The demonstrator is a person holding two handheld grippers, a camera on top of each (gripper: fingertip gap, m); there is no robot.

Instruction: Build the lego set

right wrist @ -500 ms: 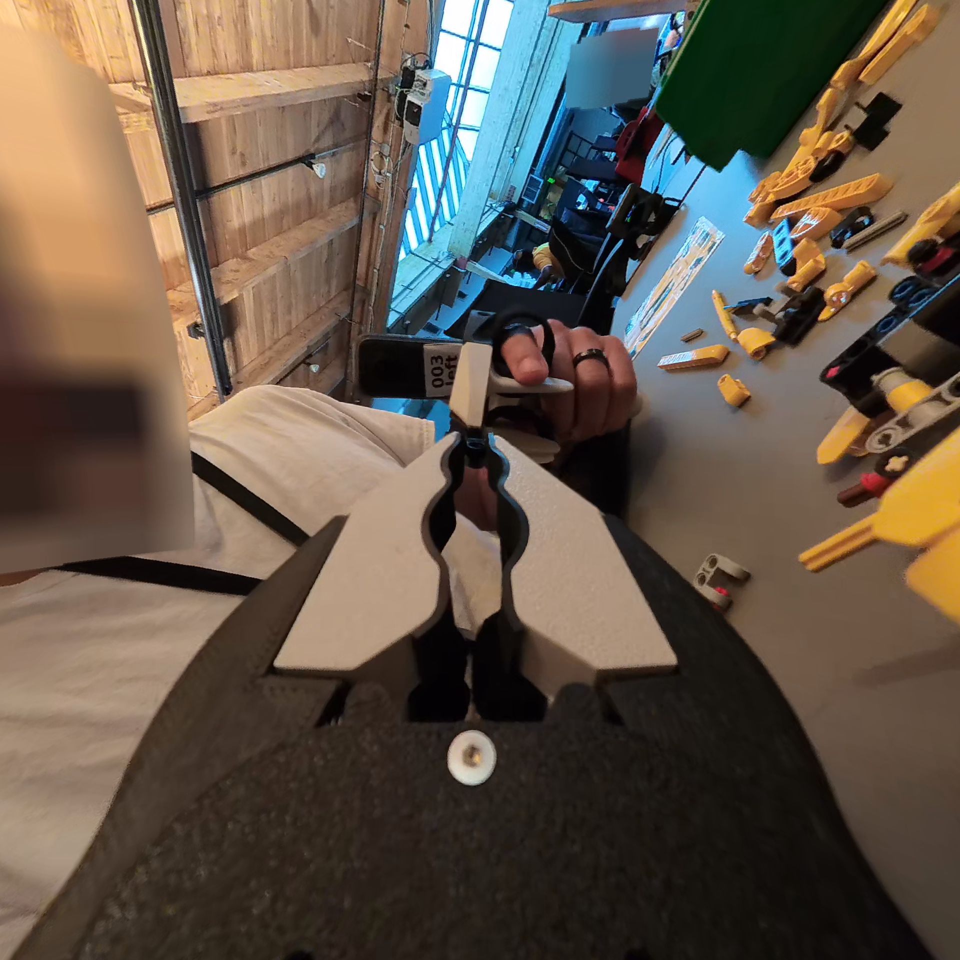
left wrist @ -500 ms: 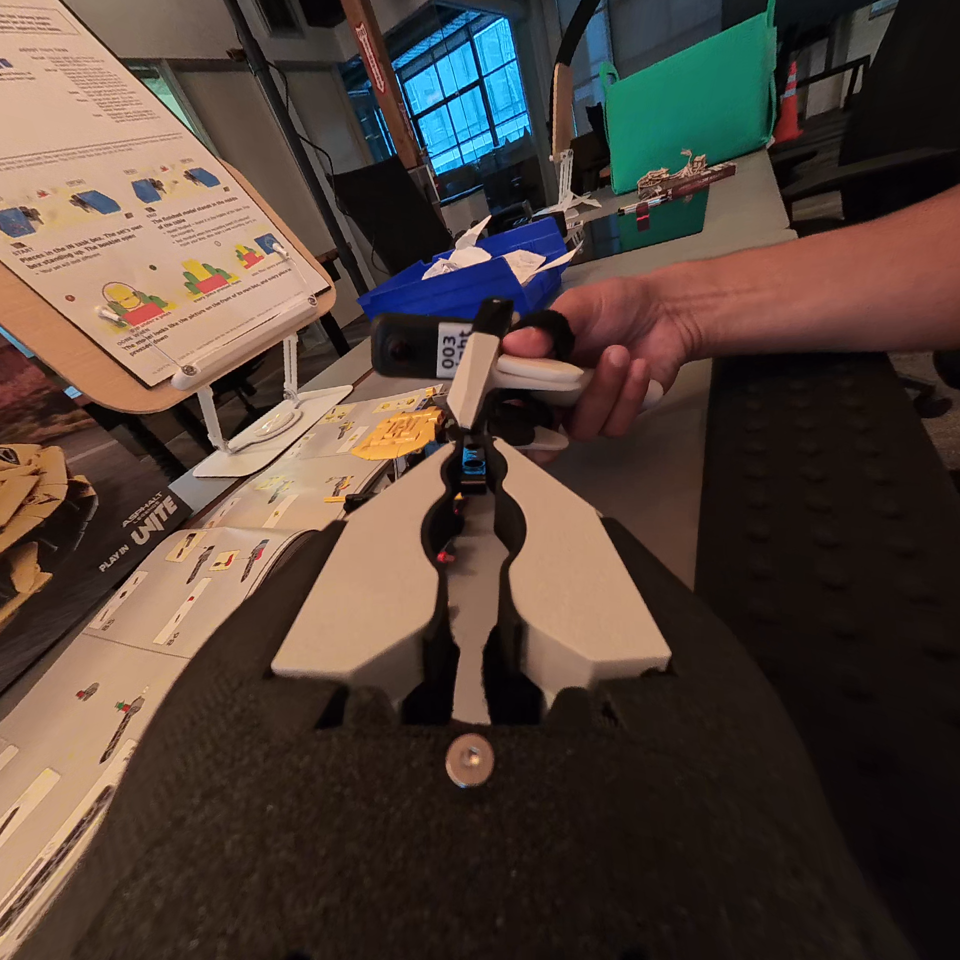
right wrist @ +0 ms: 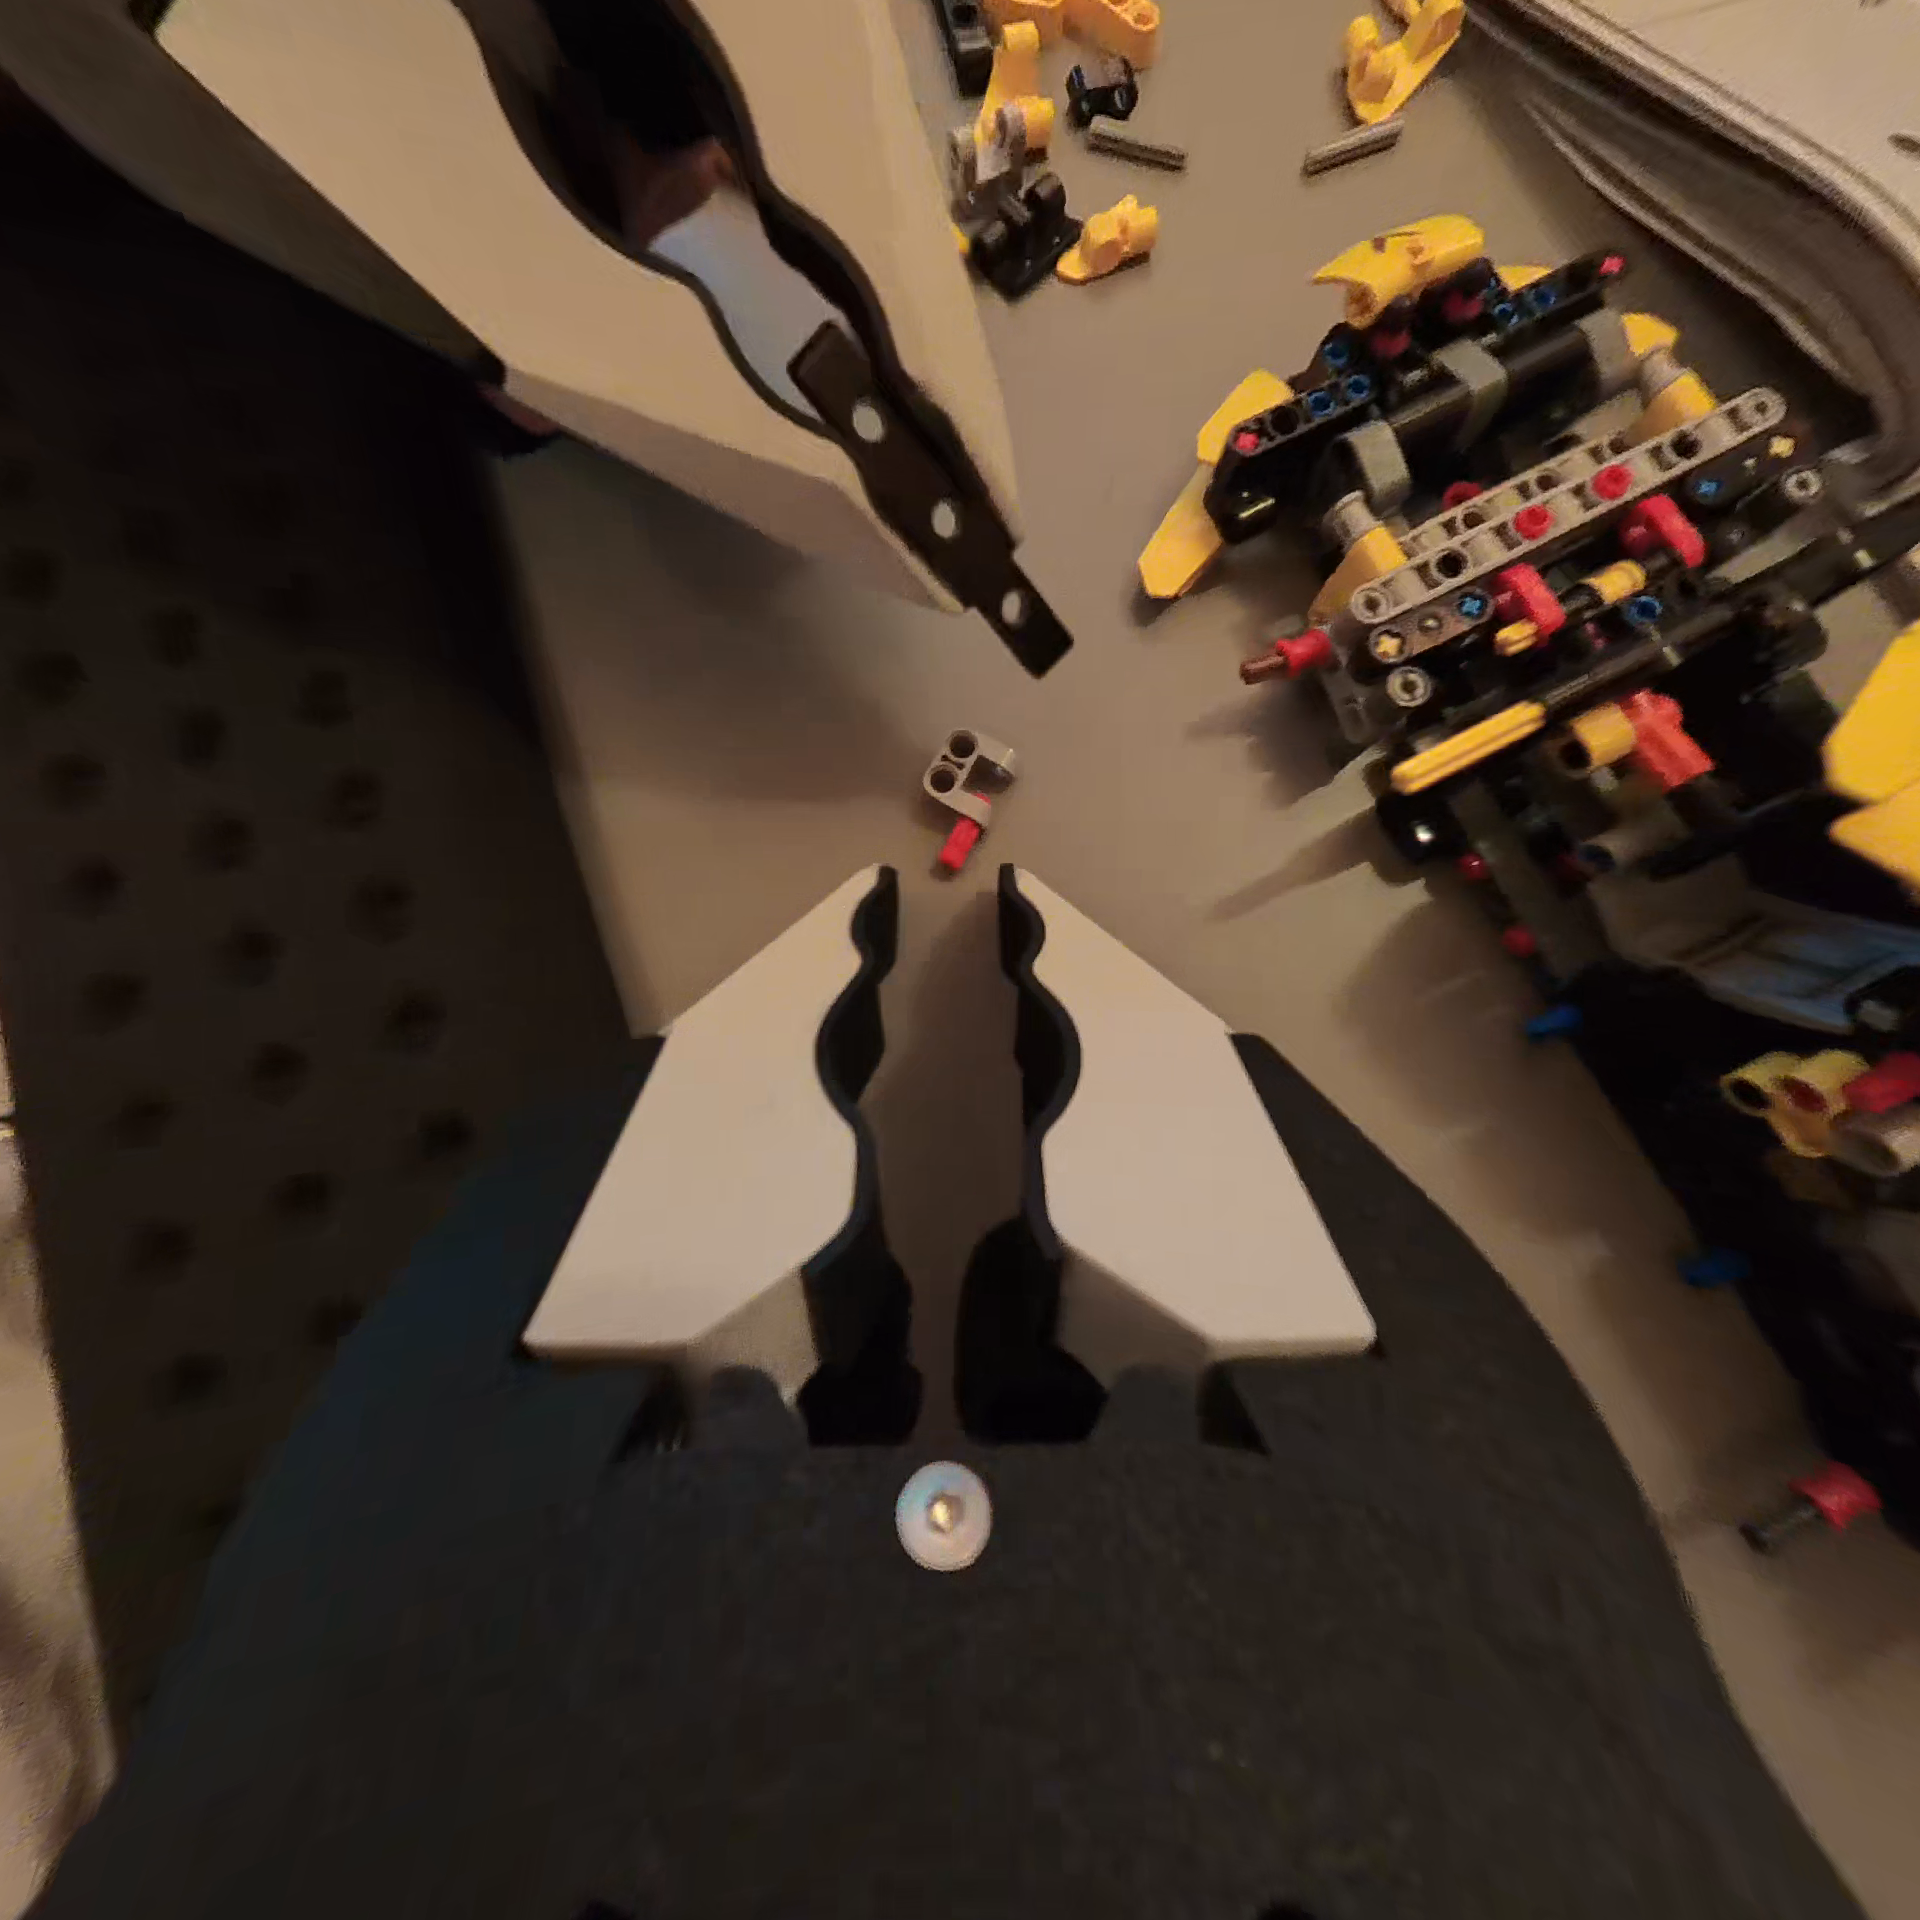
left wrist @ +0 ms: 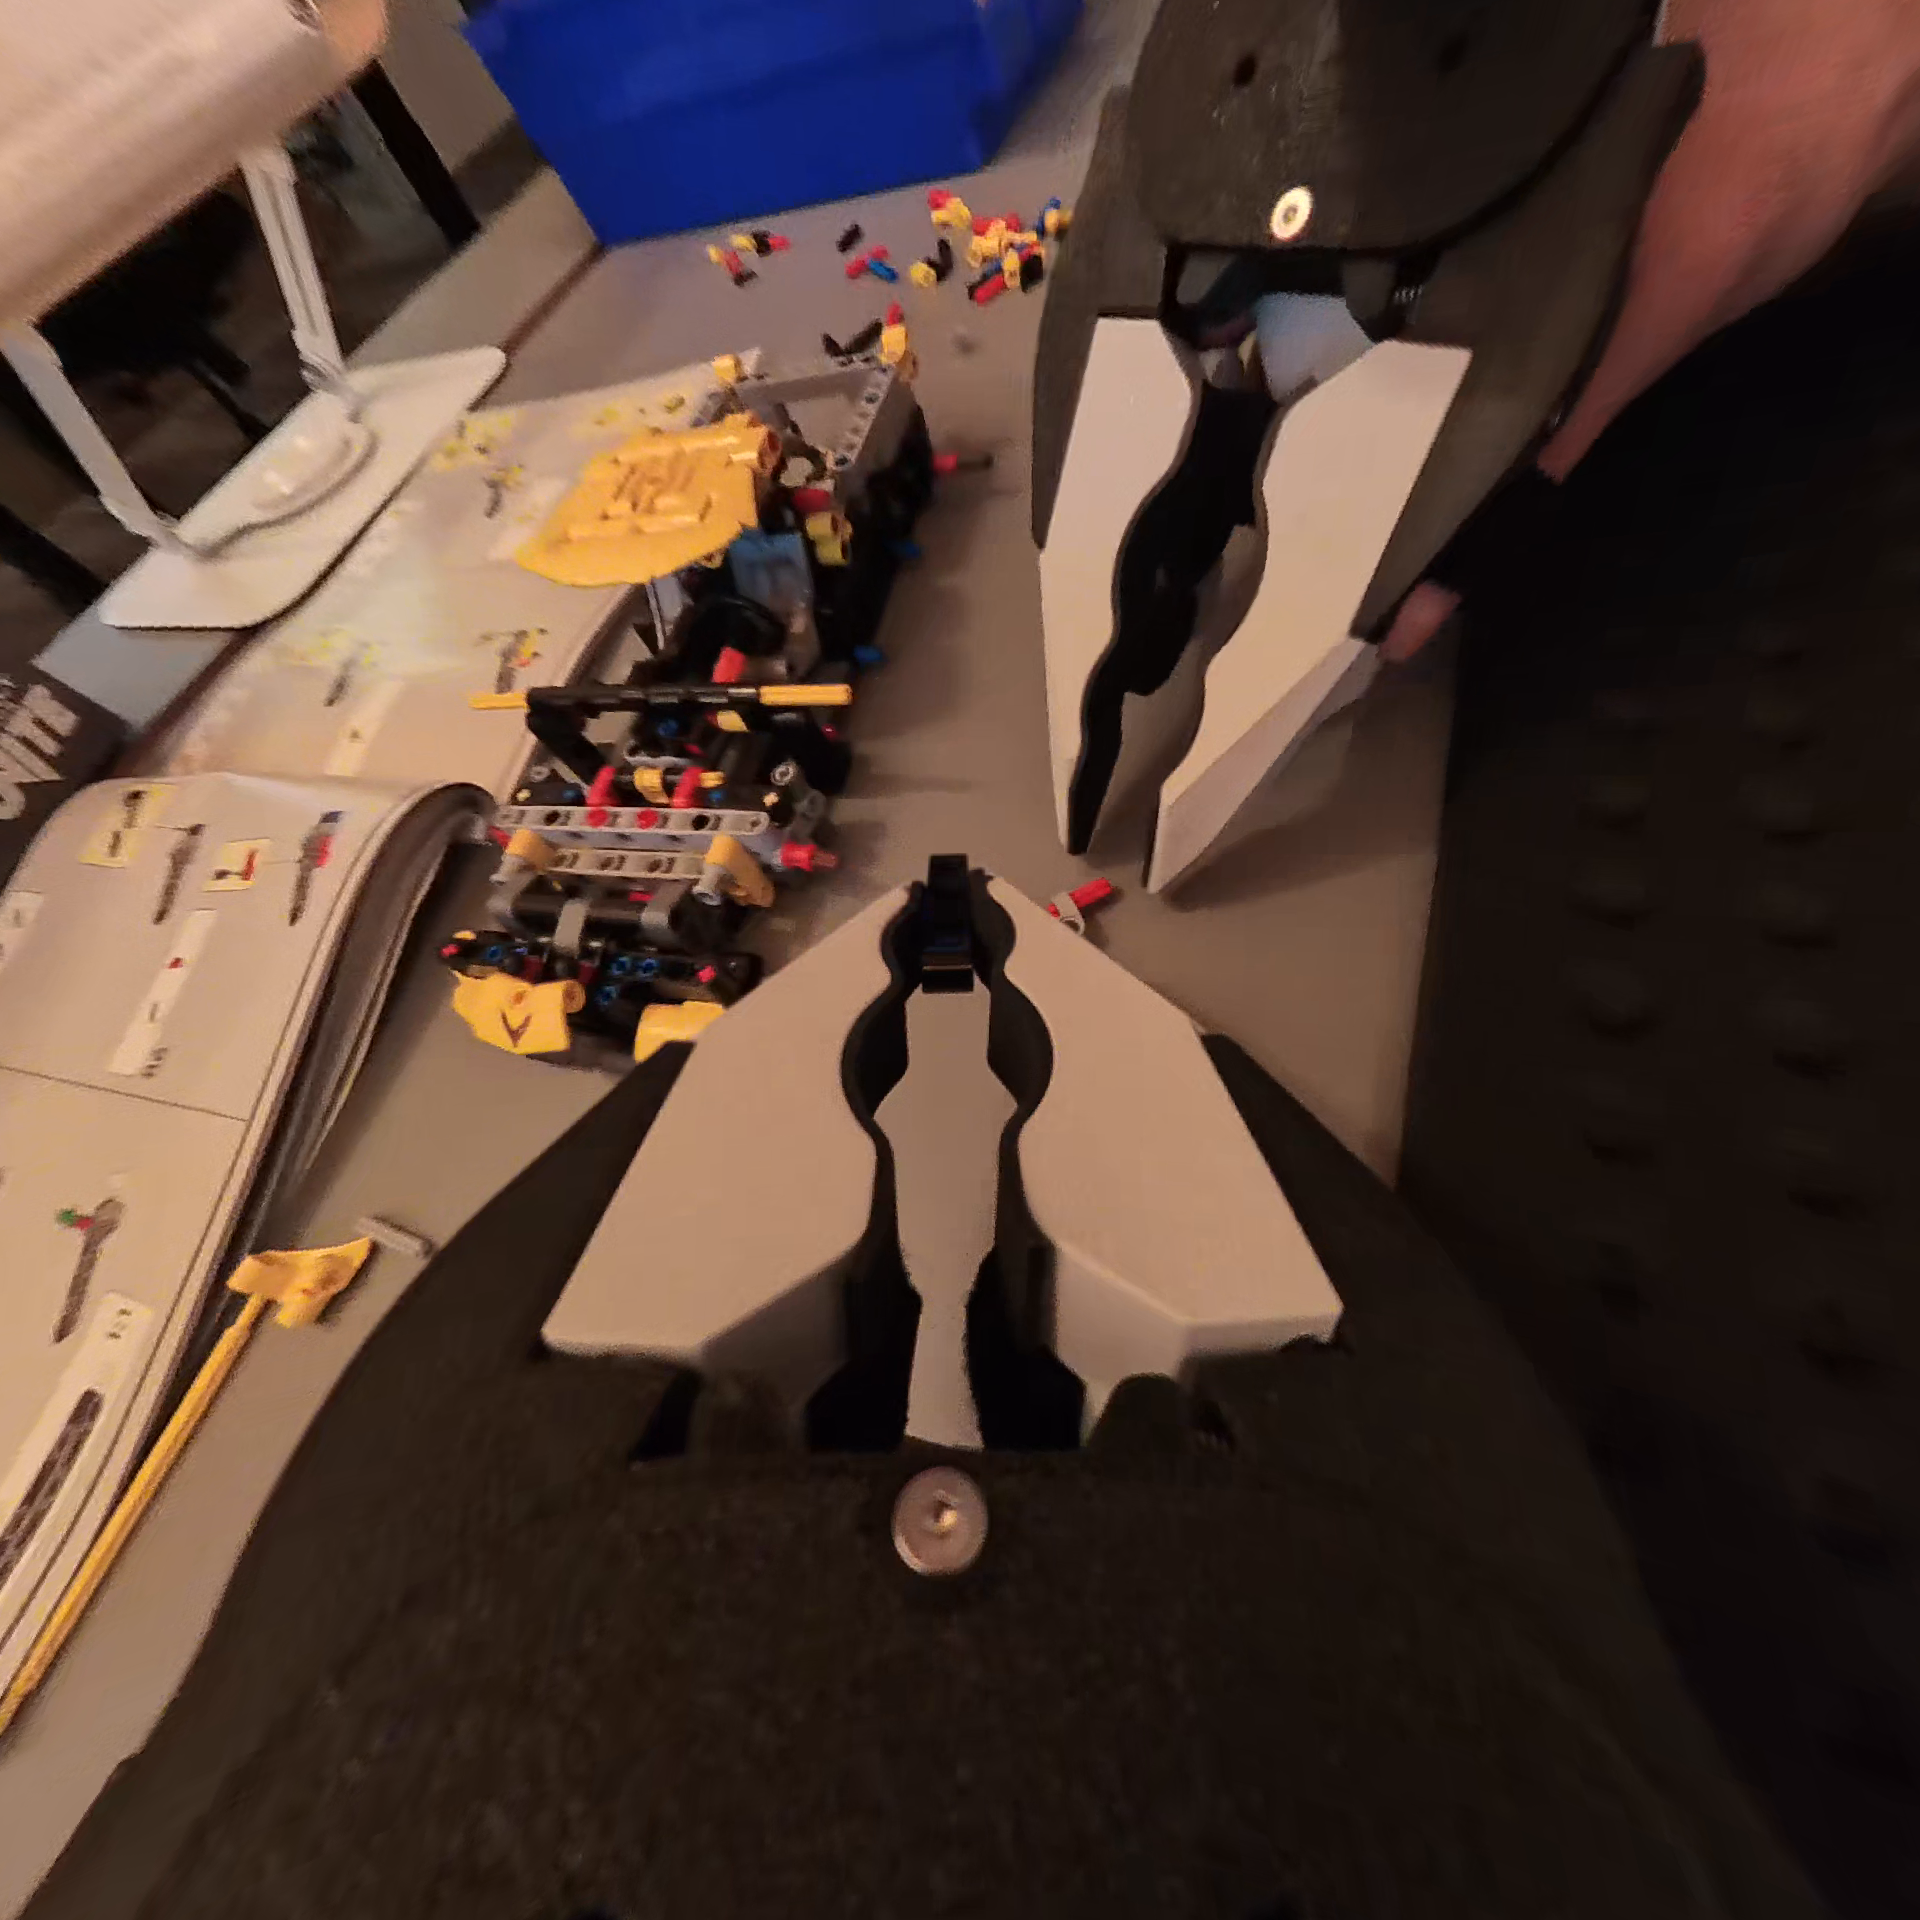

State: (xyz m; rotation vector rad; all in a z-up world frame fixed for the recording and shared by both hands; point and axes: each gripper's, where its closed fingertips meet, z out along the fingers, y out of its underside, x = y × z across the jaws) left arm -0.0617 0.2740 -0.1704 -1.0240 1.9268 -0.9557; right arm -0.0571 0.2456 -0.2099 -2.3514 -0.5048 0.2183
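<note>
The build sits roughly in the middle of its course, I'd judge. On the grey desk (left wrist: 1288, 977) stands a half-made car model (left wrist: 686, 748): a long black and grey frame of beams, studded with red, blue and yellow pins, with a yellow panel at its far end and yellow wedge pieces at the near end. It lies beside the open instruction booklet (left wrist: 156, 987), whose pages curl up against it. No wheels are visible on it, and much of the frame is bare.

Plenty is left. Loose parts lie scattered: a spill of small red, yellow and blue pins (left wrist: 977, 244) near the blue bin (left wrist: 748, 104), and a long yellow axle piece (left wrist: 208, 1382) by the booklet's edge. In the right wrist view more yellow and black pieces (right wrist: 1049, 197) lie beyond the model.

The left tool (left wrist: 948, 914) is clenched on a short black beam (right wrist: 935, 520), which pokes out past its tips, holes showing along it. The right tool (right wrist: 940, 883) is released, its jaws apart and empty, hovering just short of a small grey connector with a red pin (right wrist: 964, 790) lying alone on the desk between the two tools. That connector looks like the next piece to be taken and probably joined to the beam.
</note>
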